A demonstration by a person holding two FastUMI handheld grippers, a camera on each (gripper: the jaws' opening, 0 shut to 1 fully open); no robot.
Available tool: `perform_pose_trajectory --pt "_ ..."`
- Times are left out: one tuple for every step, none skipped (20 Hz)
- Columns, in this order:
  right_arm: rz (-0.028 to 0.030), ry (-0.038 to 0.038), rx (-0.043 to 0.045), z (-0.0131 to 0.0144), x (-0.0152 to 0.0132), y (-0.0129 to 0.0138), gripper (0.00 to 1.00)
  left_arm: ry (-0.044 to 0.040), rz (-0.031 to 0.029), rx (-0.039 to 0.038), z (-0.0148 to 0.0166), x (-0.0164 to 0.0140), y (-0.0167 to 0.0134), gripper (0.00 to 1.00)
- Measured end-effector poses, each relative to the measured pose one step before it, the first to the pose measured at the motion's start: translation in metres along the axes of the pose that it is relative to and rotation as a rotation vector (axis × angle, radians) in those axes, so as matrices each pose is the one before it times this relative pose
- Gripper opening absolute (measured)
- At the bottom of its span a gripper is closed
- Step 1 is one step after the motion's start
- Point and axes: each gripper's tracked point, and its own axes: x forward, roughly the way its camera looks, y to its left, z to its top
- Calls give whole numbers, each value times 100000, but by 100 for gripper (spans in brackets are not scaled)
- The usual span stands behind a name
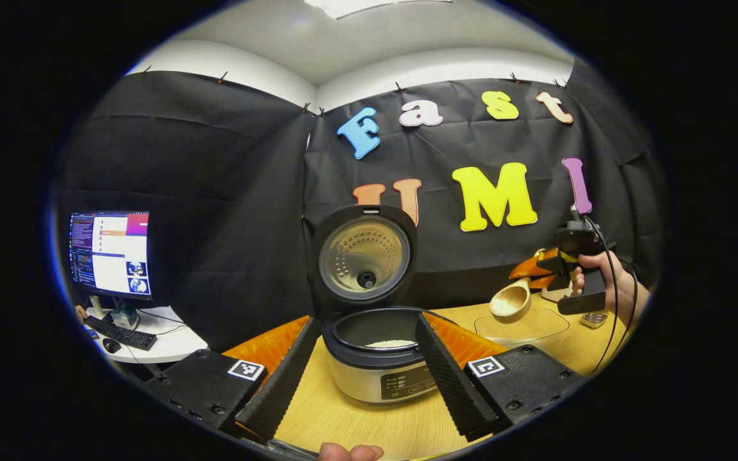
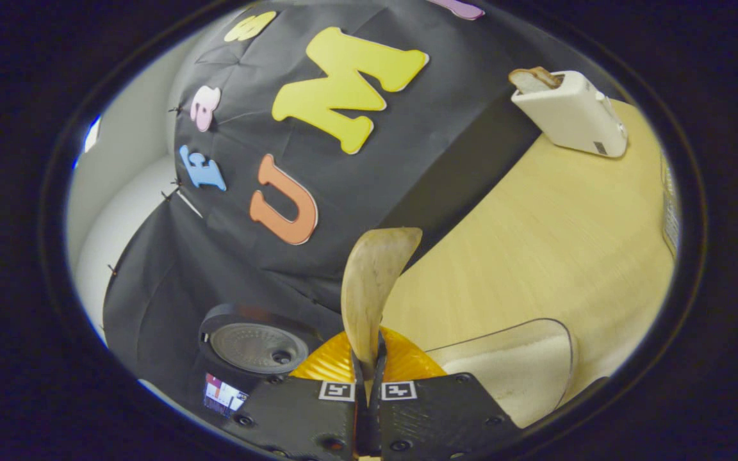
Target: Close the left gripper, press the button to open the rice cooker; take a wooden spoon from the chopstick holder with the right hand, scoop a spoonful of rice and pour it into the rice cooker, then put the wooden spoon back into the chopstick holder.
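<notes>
Above the table [image 2: 535,243], pale wooden spoon [image 2: 372,282] pinched in right tongs [image 2: 369,378], left tongs [image 1: 356,378] spread.

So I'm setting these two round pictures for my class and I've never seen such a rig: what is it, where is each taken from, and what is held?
A person holds a set of tongs in each hand, each with its own camera. The left gripper view looks past open left tongs at a rice cooker, lid up, rice inside, on a wooden table. Farther right, a hand holds the other tongs. The right gripper view shows the right tongs shut on a wooden spoon, above a clear container of rice. A white toaster stands at the back.
</notes>
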Motion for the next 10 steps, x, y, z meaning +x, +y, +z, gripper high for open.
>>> perform_pose_trajectory --pt "1208 -195 -1698 115 506 1312 0 -7 363 -46 68 21 303 99" --pt "1525 191 -1410 -50 265 1578 0 129 426 -253 -132 -66 260 99" --pt "1652 196 -1644 -127 555 1556 0 193 253 -503 -60 -53 211 99" --pt "1122 123 -2124 -337 707 1403 0 279 336 -576 -55 -137 167 99" --pt "705 186 -2364 -211 765 1245 0 267 363 -538 -24 -47 237 99" --pt "469 1302 -2590 -525 1017 1270 0 358 437 -451 4 -73 232 99" --pt "365 2354 -2750 -1016 887 1154 0 45 693 -182 -3 -172 352 99" --pt "217 2020 -2369 -737 963 965 0 305 695 -63 -78 4 214 99" --pt "211 1446 -2830 -616 990 986 0 133 551 34 -73 -19 235 99" --pt "-16 818 -3294 -543 999 868 0 189 188 -82 -75 29 170 99"
